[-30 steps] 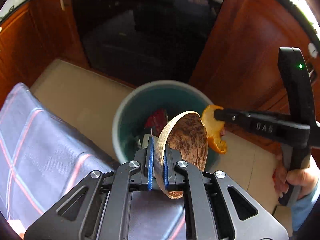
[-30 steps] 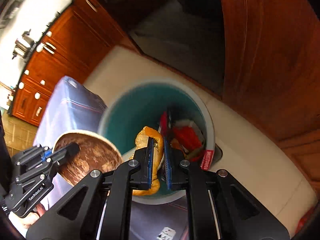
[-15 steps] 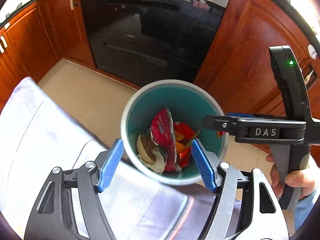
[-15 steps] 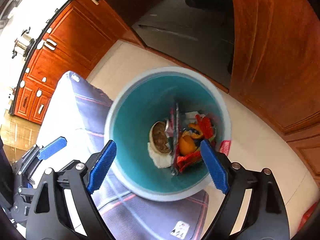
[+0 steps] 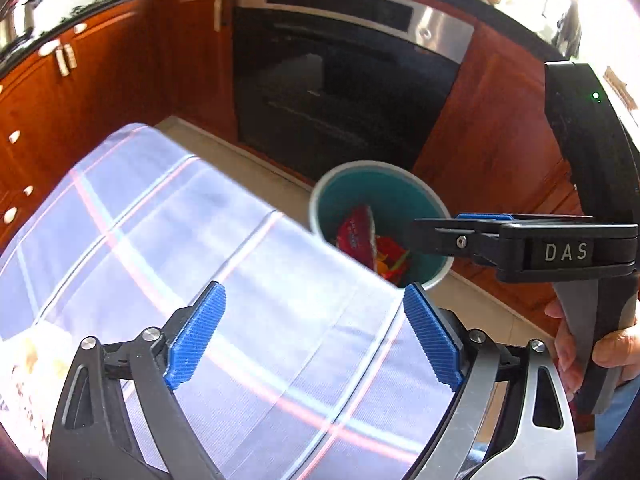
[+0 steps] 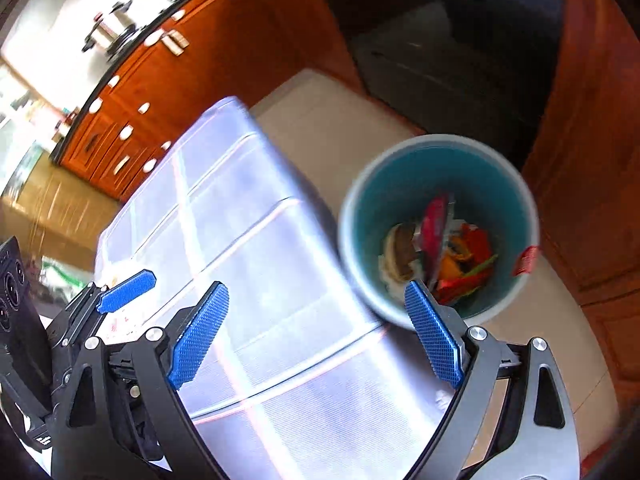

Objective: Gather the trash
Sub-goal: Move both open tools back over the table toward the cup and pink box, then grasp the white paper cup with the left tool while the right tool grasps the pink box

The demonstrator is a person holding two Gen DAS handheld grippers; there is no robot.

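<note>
left gripper [image 5: 316, 336]: jaws wide apart, nothing between; they've just been opening, shell gone from them
right gripper [image 6: 318, 334]: jaws wide apart too, empty; just been opening, peel released
bin [image 6: 360, 184]: teal, on the floor by the oven [image 5: 340, 92]; holds shell [image 6: 402, 246], orange peel [image 6: 450, 266], red wrappers [image 6: 436, 226]
change: a second ago both grippers hung clamped over the bin; now both sit back over the checked cloth [image 5: 168, 216] on the surface
meaning: this drop looks done; next is likely more trash, pale scraps at the cloth's left edge [image 5: 28, 364], too blurred to name
</note>
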